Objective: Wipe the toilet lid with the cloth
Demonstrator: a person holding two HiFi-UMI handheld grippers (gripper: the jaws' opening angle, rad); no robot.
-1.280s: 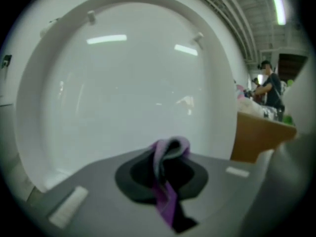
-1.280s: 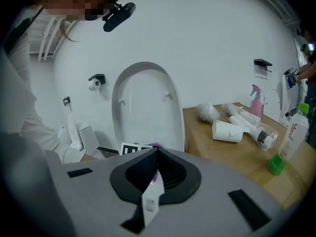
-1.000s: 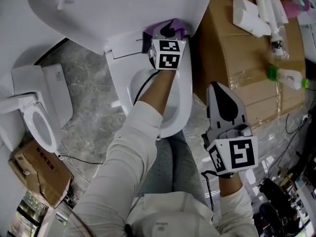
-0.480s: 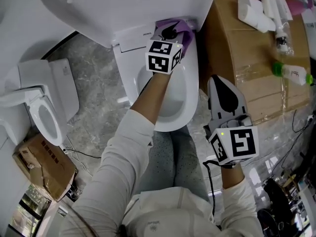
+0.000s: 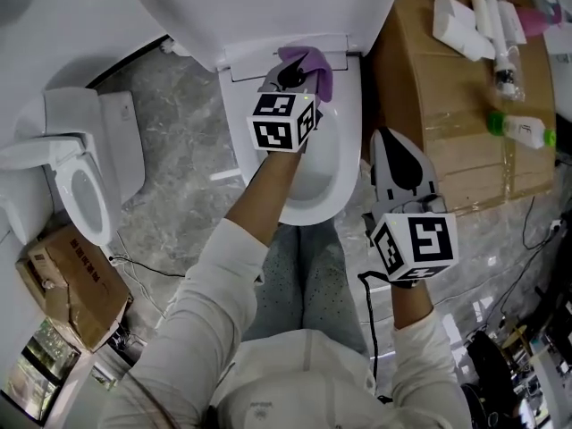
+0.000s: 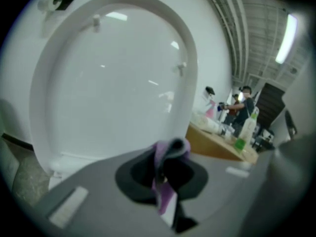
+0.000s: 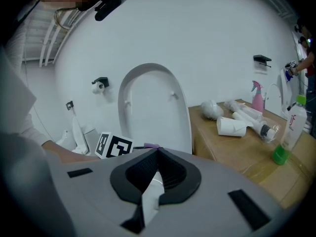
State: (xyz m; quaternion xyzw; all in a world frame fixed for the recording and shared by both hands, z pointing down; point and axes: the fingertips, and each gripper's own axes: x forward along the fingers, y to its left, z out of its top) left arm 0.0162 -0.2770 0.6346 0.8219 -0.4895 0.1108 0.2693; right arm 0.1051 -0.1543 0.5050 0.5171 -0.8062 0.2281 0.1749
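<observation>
Cloth (image 5: 320,79) pinched in left gripper (image 5: 297,63); toilet lid (image 5: 268,7) raised

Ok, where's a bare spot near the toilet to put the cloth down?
The near part of the cardboard box, between the toilet bowl and the green-capped bottle, is bare. So is the grey floor between this toilet and the second toilet. The box's far end is crowded with bottles.
</observation>
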